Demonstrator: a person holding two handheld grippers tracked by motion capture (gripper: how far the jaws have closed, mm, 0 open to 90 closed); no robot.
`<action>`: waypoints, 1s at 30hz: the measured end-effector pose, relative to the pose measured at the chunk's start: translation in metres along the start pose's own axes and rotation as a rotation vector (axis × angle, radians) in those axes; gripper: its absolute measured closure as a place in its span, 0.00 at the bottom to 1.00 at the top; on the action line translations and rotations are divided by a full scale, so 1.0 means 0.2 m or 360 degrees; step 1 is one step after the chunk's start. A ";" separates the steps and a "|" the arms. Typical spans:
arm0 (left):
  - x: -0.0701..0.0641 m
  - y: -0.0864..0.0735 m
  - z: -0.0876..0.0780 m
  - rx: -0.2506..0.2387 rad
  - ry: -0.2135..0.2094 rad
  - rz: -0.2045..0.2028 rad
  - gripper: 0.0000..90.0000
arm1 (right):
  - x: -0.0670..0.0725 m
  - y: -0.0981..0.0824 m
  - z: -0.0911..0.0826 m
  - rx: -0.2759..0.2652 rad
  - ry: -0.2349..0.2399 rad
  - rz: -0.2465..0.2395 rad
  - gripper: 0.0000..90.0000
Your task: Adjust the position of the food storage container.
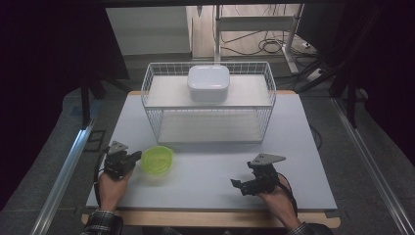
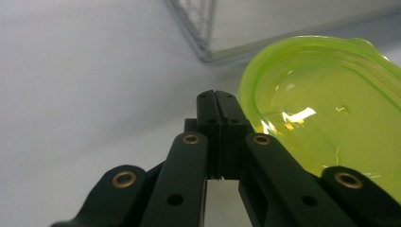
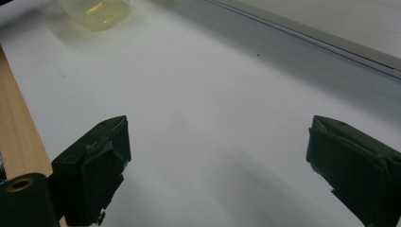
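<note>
Black jaws of the left gripper (image 2: 215, 97) press together with nothing between them, their tips just beside the rim of the translucent lime-green plastic bowl (image 2: 326, 109). That bowl sits on the pale grey table top (image 1: 205, 171), near its front left and in front of the white wire two-shelf rack (image 1: 209, 105) (a white lidded plastic box (image 1: 209, 82) rests on the upper shelf). Over at the front right, the right gripper (image 3: 217, 156) hangs with its jaws wide apart above bare table.

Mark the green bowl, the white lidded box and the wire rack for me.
green bowl (image 1: 157, 159), high view, on the inside of its bottom.
white lidded box (image 1: 209, 82), high view, middle of its lid.
wire rack (image 1: 149, 105), high view, on its left mesh wall.
</note>
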State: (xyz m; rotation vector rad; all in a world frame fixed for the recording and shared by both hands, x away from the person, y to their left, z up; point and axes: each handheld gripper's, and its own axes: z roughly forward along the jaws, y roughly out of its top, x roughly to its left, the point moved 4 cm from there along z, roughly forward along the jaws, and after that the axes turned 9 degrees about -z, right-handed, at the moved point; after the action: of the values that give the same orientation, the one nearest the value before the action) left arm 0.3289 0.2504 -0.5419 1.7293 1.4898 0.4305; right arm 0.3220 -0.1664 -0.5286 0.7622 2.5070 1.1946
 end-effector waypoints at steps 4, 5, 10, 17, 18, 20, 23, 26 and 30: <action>-0.09 0.00 0.03 0.0022 -0.0057 0.0047 1.00 | 0.00 0.00 0.00 0.0005 0.0000 0.0000 0.08; -0.10 0.00 0.03 0.0025 -0.0067 0.0054 1.00 | 0.00 0.00 0.00 0.0003 0.0001 0.0001 0.08; -0.21 0.01 0.07 0.0048 -0.0144 0.0072 1.00 | 0.00 0.00 0.00 0.0002 0.0004 0.0003 0.08; -0.30 0.00 0.09 0.0067 -0.0198 0.0145 1.00 | 0.00 0.00 0.01 0.0008 0.0006 0.0001 0.08; -0.31 0.00 0.09 0.0070 -0.0197 0.0153 1.00 | 0.00 0.00 0.01 0.0009 0.0006 0.0001 0.08; -0.29 0.01 0.08 0.0065 -0.0194 0.0138 1.00 | 0.00 0.00 0.01 0.0007 0.0005 0.0002 0.08; -0.25 0.00 0.07 0.0068 -0.0191 0.0102 1.00 | 0.00 0.00 0.00 0.0002 0.0003 0.0004 0.08; -0.23 -0.02 0.08 0.0123 -0.0233 0.0108 1.00 | 0.00 0.00 0.00 0.0003 0.0002 0.0007 0.08; -0.26 -0.08 0.09 0.0234 -0.0327 0.0207 1.00 | 0.00 0.00 0.00 0.0003 -0.0001 0.0004 0.08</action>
State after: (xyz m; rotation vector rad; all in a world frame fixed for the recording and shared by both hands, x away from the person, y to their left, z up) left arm 0.3178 0.1942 -0.5528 1.9311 1.2940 0.2059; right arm 0.3223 -0.1669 -0.5294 0.7662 2.5081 1.1927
